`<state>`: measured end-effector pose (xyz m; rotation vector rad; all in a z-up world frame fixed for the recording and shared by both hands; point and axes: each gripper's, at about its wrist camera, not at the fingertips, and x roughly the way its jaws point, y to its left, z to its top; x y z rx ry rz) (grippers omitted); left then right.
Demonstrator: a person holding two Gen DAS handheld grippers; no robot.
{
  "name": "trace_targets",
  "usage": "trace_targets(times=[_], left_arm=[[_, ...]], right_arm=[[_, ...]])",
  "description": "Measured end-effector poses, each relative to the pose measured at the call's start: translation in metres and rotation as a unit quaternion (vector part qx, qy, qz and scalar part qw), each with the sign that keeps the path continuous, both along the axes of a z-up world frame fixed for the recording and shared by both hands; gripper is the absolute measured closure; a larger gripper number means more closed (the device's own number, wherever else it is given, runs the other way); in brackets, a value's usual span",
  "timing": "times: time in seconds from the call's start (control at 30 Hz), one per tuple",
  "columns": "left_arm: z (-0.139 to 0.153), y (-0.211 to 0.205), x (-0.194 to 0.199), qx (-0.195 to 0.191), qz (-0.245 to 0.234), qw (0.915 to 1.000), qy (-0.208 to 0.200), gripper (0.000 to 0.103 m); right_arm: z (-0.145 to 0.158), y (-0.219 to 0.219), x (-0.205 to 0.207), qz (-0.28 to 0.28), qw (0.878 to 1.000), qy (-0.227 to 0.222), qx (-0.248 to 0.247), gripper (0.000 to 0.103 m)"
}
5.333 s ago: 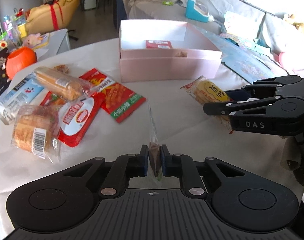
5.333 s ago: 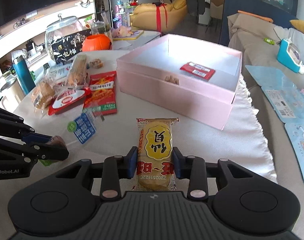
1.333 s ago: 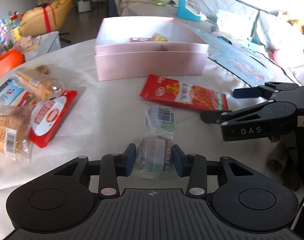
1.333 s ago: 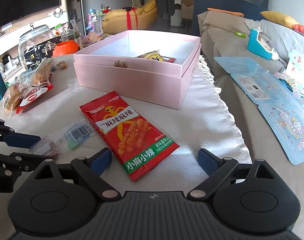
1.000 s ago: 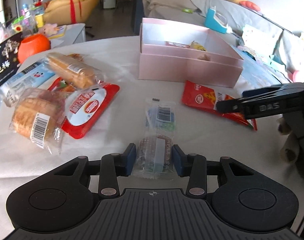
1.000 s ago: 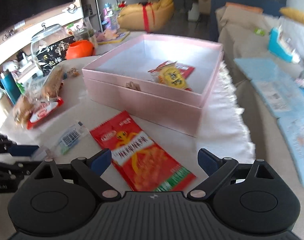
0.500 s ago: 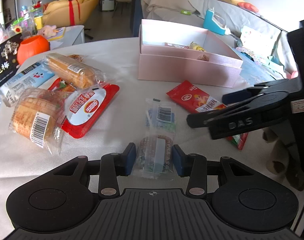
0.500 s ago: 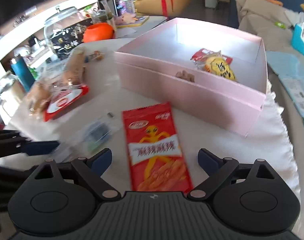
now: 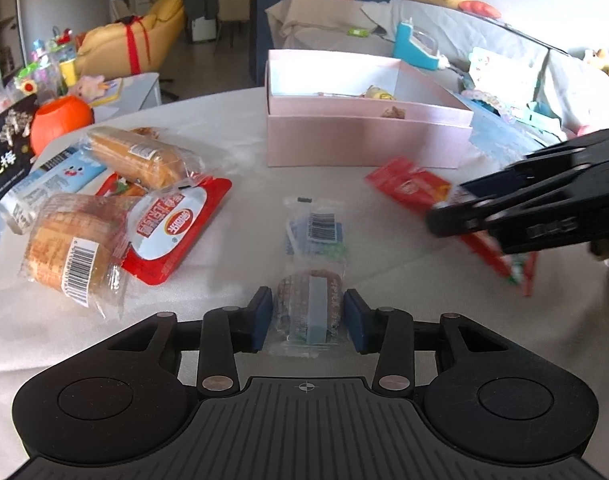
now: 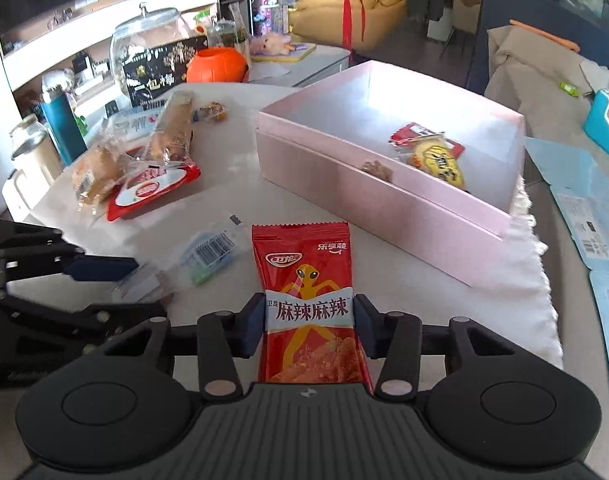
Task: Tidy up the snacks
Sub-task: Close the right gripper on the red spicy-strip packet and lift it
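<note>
Your right gripper (image 10: 308, 322) had just closed its jaws on the red spicy-strip packet (image 10: 310, 312), pads pressing both edges, in front of the pink box (image 10: 384, 200). Your left gripper (image 9: 307, 318) pinched the clear-wrapped cookie packet (image 9: 310, 300) on the white tablecloth (image 9: 244, 128). A yellow cracker pack (image 10: 438, 162) lay inside the box

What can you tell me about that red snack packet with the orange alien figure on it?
The red snack packet is a flat, glossy foil pouch with crimped ends, an orange alien figure and a white band of Chinese characters. It lies lengthwise between the right gripper's blue pads, which have just closed onto its sides, in front of the pink box.
</note>
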<state>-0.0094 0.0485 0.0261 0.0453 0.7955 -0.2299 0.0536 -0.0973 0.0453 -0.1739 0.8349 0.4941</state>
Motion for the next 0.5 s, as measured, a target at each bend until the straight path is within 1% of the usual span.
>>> trace_targets(times=[0.03,0.07,0.1,0.17,0.23,0.3,0.33,0.37,0.4,0.43,0.47,0.5], left_arm=[[0.003,0.001,0.002,-0.012,-0.001,0.9999,0.002,0.062],[0.01,0.003,0.004,-0.035,-0.004,0.9994,-0.001,0.062],[0.021,0.005,0.008,-0.055,-0.008,0.9984,-0.011,0.062],[0.049,0.006,0.019,-0.072,-0.013,0.9966,-0.039,0.062],[0.087,0.0,0.037,-0.079,-0.026,0.993,-0.084,0.062],[0.119,-0.006,0.062,-0.087,-0.038,0.9885,-0.118,0.061],[0.128,-0.007,0.076,-0.099,-0.039,0.9865,-0.125,0.057],[0.135,-0.007,0.092,-0.118,-0.037,0.9843,-0.126,0.056],[0.138,-0.004,0.114,-0.146,-0.038,0.9816,-0.117,0.058],[0.135,-0.003,0.134,-0.166,-0.041,0.9802,-0.101,0.058],[0.128,0.0,0.154,-0.182,-0.04,0.9794,-0.077,0.058],[0.119,0.005,0.17,-0.194,-0.031,0.9788,-0.059,0.058]], right_arm=[[0.004,-0.006,-0.003,-0.002,1.0,-0.001,0.007,0.057],[0.009,-0.011,-0.005,-0.005,1.0,-0.002,0.015,0.057],[0.016,-0.017,-0.006,-0.009,1.0,-0.005,0.024,0.057],[0.035,-0.029,-0.006,-0.016,0.999,-0.02,0.045,0.057],[0.063,-0.041,0.001,-0.026,0.996,-0.046,0.066,0.057],[0.095,-0.047,0.013,-0.04,0.993,-0.081,0.076,0.057],[0.109,-0.049,0.021,-0.047,0.991,-0.096,0.078,0.057],[0.124,-0.05,0.033,-0.056,0.989,-0.106,0.081,0.057],[0.136,-0.051,0.046,-0.067,0.988,-0.109,0.086,0.053],[0.146,-0.051,0.062,-0.082,0.987,-0.108,0.091,0.048],[0.151,-0.052,0.077,-0.089,0.986,-0.106,0.094,0.031],[0.153,-0.05,0.092,-0.09,0.986,-0.101,0.093,0.021]])
